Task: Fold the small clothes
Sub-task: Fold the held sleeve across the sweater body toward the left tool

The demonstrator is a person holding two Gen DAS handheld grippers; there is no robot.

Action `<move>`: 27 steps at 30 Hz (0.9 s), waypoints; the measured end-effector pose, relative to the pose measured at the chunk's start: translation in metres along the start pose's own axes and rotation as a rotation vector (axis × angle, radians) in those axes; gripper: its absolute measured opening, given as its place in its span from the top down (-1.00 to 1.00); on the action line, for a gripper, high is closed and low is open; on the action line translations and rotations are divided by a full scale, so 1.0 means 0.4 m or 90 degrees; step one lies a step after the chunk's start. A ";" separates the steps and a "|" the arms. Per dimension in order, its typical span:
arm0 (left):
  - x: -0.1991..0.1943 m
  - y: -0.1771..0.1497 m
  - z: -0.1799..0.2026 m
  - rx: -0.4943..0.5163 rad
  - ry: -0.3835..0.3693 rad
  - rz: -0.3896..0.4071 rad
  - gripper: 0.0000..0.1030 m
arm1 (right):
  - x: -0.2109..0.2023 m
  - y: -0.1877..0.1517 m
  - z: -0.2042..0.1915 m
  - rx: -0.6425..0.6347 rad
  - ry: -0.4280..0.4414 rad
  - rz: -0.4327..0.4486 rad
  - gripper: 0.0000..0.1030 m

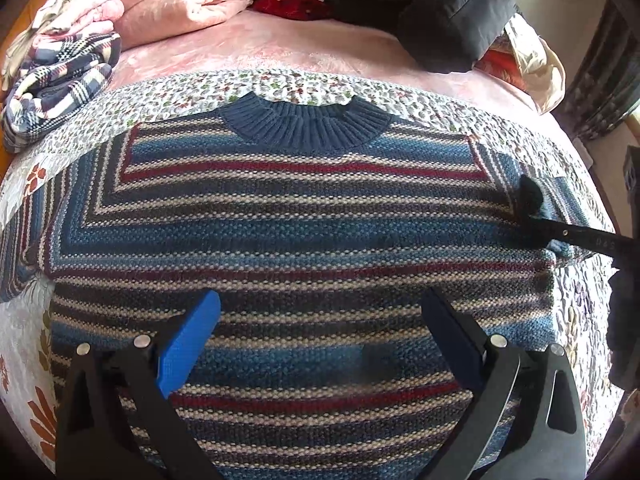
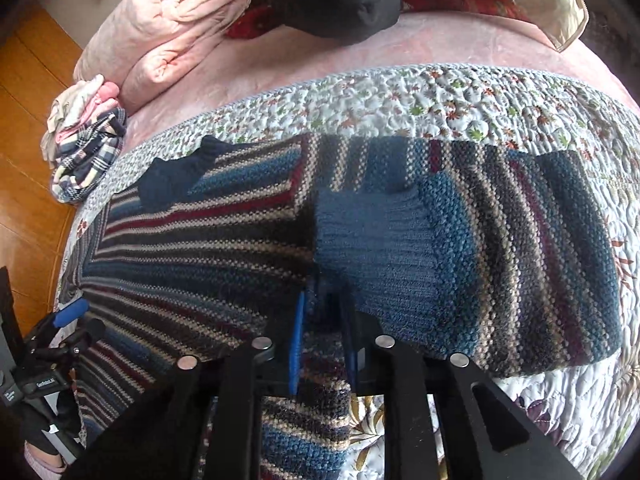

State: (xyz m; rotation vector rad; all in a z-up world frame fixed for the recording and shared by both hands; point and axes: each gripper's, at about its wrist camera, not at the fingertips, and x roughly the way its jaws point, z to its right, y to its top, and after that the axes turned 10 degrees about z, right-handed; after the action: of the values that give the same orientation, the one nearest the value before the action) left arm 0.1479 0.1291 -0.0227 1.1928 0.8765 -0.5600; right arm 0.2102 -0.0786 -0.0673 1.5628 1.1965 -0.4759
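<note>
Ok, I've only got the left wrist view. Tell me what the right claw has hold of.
Observer: The right claw is shut on the striped sweater, with knit pinched between its blue pads close to the sleeve.
Operator: Describe the sleeve end; it's cut off for me.
Observer: The ribbed blue cuff is doubled back over the sleeve, pointing toward the sweater's body, just ahead of the claw.
</note>
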 end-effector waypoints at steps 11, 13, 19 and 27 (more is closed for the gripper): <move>0.101 0.063 0.270 0.010 -0.171 -0.080 -0.92 | -0.187 -0.084 0.145 0.047 -0.005 0.057 0.55; 0.126 0.066 0.320 0.018 -0.180 -0.093 -0.92 | -0.203 -0.097 0.188 0.067 -0.015 0.062 0.55; 0.226 0.068 0.437 0.043 -0.176 -0.142 -0.43 | -0.227 -0.121 0.280 0.116 -0.032 0.079 0.55; 0.288 0.079 0.499 0.041 -0.147 -0.144 0.34 | -0.244 -0.136 0.300 0.100 -0.054 0.089 0.55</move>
State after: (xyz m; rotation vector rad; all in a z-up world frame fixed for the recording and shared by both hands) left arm 0.2939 -0.0434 -0.0770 1.0678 0.8039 -0.8982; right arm 0.1546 -0.2328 -0.0599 1.7299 0.9971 -0.5502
